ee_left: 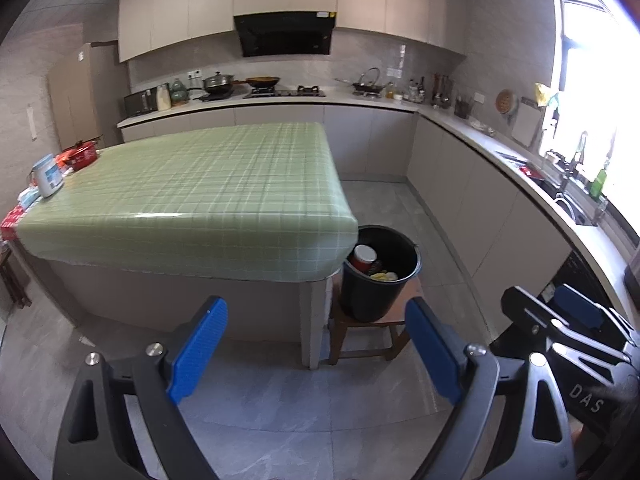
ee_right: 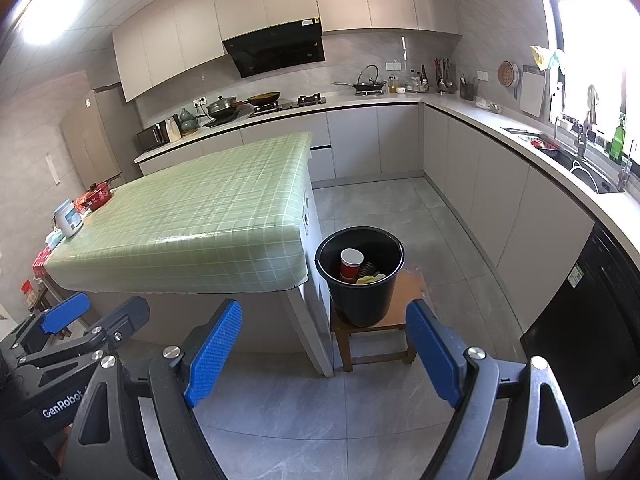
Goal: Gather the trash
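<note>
Facing the green-checked bench (ee_right: 192, 216), we find its middle bare; the black bucket (ee_right: 362, 300) on the wooden stool (ee_right: 404, 304) beside it holds a red cup (ee_right: 351, 264) and scraps. Both the left hand-held gripper (ee_left: 316, 352) and right hand-held gripper (ee_right: 324, 356) gape, empty; the collecting looks nearly done.

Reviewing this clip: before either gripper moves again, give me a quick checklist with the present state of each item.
1. Left gripper open and holding nothing: ok.
2. Right gripper open and holding nothing: ok.
3. Black bucket upright on the wooden stool beside the table: ok.
4. Trash already in the bucket, a red cup and yellow scraps: ok.
5. Green checked tabletop free of loose trash in its middle: ok; the items at its far left edge are too small to tell whether they are trash.
6. Floor between grippers and stool free of obstacles: ok.
</note>
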